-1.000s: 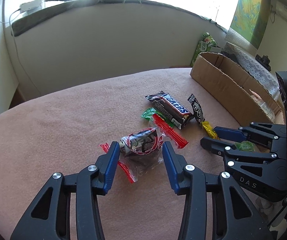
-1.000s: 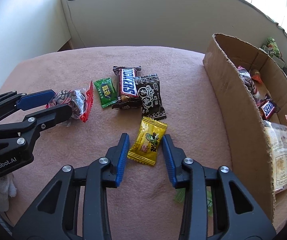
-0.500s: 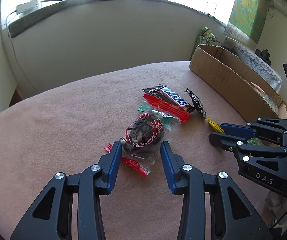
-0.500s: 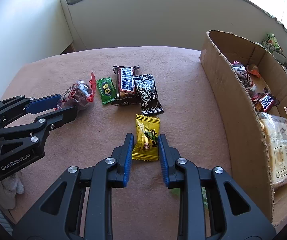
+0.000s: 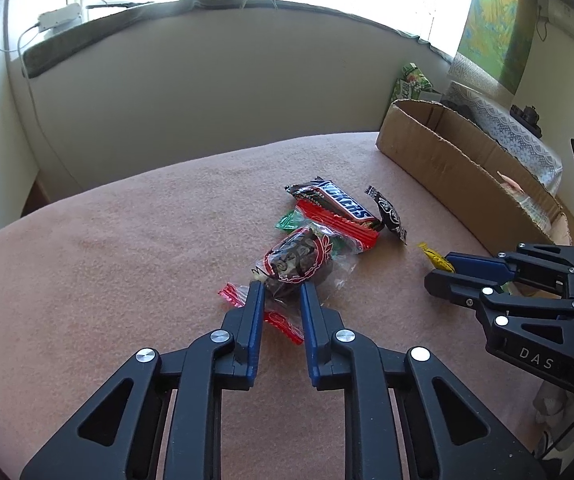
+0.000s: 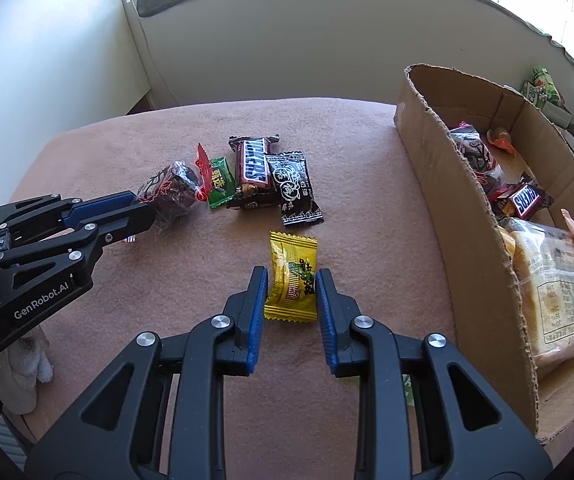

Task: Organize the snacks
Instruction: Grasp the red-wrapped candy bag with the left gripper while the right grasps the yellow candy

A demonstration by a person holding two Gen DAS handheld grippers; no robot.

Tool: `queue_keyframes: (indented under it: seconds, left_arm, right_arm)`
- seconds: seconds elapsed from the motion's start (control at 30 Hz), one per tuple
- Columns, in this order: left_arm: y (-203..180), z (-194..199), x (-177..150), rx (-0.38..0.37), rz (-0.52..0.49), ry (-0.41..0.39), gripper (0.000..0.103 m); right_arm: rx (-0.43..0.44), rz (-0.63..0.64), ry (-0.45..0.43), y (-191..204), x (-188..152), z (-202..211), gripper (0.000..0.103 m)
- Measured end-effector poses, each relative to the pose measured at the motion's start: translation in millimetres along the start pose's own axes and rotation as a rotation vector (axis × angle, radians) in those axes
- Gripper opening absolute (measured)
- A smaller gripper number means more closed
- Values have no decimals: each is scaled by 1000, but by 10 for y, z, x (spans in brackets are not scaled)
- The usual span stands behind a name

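a: what is held by the left gripper?

b: a clear-wrapped dark cake with red print is pinched at its near end between the blue pads. the far end of the wrapper is laid over a small green packet and the edge of a snickers bar. whether the cake is lifted off the cloth cannot be told.

a: and the right gripper?

b: a yellow candy packet is gripped across its lower half by both pads; the pads are seen pressed against its two sides. the packet is kept flat above the pink tablecloth.

a: what else is laid on the cloth?

b: in the right wrist view, a green packet, a snickers bar and a black packet with white characters are grouped just beyond the yellow one, with the black packet overlapping the bar. the cake is shown at the left end of the group, in the left gripper.

a: where is the box?

b: a cardboard box is placed at the right edge of the cloth. inside it another snickers bar, a second clear-wrapped cake, an orange sweet and a bagged bread slice are seen. a green carton is stood behind the box.
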State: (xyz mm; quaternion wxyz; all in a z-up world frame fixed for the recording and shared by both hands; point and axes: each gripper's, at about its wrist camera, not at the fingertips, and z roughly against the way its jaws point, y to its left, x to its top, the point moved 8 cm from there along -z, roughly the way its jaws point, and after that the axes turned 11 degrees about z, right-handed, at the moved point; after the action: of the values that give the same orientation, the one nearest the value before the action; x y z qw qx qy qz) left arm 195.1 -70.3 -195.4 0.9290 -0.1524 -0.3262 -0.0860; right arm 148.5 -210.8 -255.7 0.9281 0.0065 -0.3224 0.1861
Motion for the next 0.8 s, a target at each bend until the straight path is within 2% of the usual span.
queue_keyframes:
  seconds: [0.07, 0.17, 0.23, 0.27, 0.3, 0.37, 0.47, 0.5, 0.57, 0.6, 0.8]
  left_arm:
    - [-21, 5, -3, 25, -22, -4, 17]
    - [-77, 31, 11, 18, -53, -11, 20]
    - [-115, 51, 59, 41, -73, -27, 45]
    - [-136, 69, 81, 42, -86, -40, 62]
    - [-181, 57, 105, 31, -113, -47, 64]
    - [-239, -26, 143, 56, -162, -41, 64]
    - [-265, -183, 171, 44, -161, -1, 63]
    - [-265, -227, 162, 44, -157, 13, 55]
    - [-256, -285, 134, 41, -155, 32, 46]
    - [-250, -293, 121, 46, -154, 35, 37]
    - [-215, -203, 80, 30, -106, 36, 32]
  right_arm:
    - [1, 6, -3, 11, 5, 20, 25]
    - [5, 8, -8, 16, 15, 45, 25]
    - [9, 6, -12, 16, 20, 61, 25]
    - [11, 5, -13, 14, 20, 64, 25]
    - [12, 5, -15, 15, 20, 69, 25]
    - [16, 3, -15, 10, 22, 68, 25]
    - [21, -2, -13, 5, 13, 56, 25]
    - [23, -2, -12, 3, 12, 53, 25]
    - [26, -3, -13, 6, 11, 56, 25]
    - [28, -1, -15, 9, 14, 60, 25]
    - [39, 1, -32, -3, 44, 108, 25]
